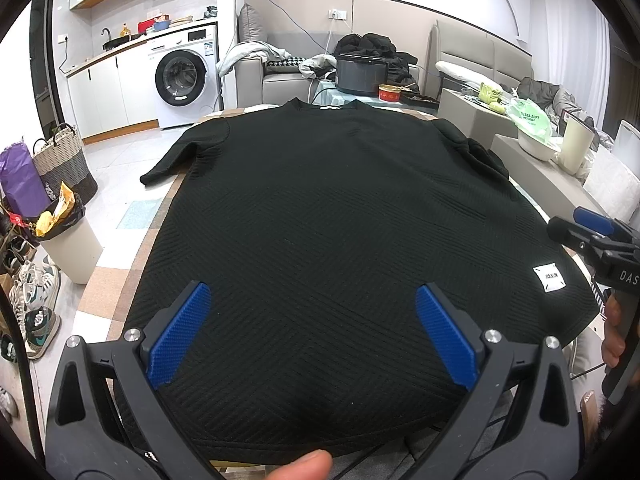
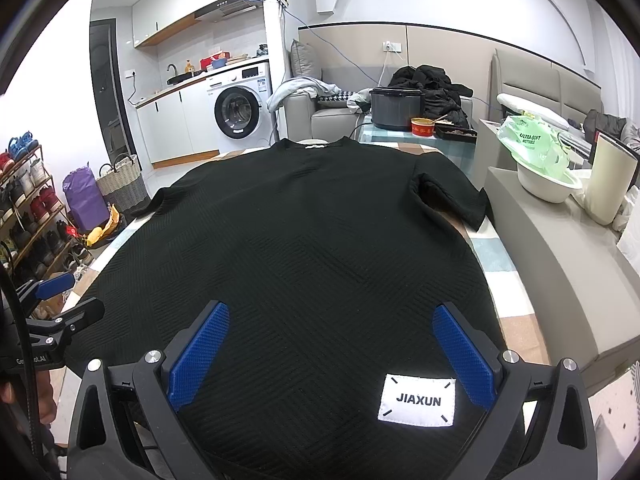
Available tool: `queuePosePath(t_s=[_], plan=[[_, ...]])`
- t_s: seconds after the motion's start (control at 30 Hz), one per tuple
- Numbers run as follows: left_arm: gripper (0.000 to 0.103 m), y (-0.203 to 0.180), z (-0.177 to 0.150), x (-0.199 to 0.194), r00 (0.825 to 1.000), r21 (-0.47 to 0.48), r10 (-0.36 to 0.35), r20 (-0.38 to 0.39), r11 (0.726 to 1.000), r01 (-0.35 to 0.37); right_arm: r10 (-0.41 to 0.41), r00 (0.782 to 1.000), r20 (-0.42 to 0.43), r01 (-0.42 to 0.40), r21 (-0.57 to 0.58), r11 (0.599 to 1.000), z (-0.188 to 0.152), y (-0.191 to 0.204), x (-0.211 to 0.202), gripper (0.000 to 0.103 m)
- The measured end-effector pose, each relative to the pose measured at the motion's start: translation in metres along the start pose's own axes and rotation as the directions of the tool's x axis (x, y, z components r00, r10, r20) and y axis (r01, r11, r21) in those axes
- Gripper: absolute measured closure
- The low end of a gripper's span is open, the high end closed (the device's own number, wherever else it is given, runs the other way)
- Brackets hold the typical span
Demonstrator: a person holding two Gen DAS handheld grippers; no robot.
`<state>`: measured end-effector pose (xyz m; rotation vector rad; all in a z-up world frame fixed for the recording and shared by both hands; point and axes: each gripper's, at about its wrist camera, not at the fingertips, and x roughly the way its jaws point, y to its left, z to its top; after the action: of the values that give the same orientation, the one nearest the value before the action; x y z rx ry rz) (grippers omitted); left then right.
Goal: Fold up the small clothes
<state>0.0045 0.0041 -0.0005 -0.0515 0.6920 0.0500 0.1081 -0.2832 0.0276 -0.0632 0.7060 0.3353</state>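
I am holding my left gripper (image 1: 312, 296) over the hem end of a black short-sleeved top with a ribbed zigzag knit (image 1: 332, 216), its blue-padded fingers spread wide and gripping nothing. The top is lying flat on the checked table (image 1: 120, 280), collar pointing away from me, one sleeve hanging off the left edge and the other folded in on the right. My right gripper (image 2: 332, 316) is likewise hovering spread apart over the hem — straddling the corner where a white sewn label (image 2: 417, 400) is reading "JIAXUN". In the left view that same label is showing too small to read surely. Off to the right, a green plastic bag (image 2: 532, 144) is sitting in a white bowl, printed "ULTRA-SOFT" with a smaller line beneath that I am guessing says "WET WIPES".
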Motion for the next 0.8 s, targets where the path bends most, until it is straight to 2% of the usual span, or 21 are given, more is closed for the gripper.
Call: queuePosePath(t_s=[0.8], plan=[[0.001, -0.0012, -0.0002, -0.0031, 1.0, 0.004, -0.007, 0.005, 1.0, 0.007, 0.0, 1.0, 0.001, 0.0, 0.001, 1.0, 0.0006, -0.0018, -0.0009, 0.0]])
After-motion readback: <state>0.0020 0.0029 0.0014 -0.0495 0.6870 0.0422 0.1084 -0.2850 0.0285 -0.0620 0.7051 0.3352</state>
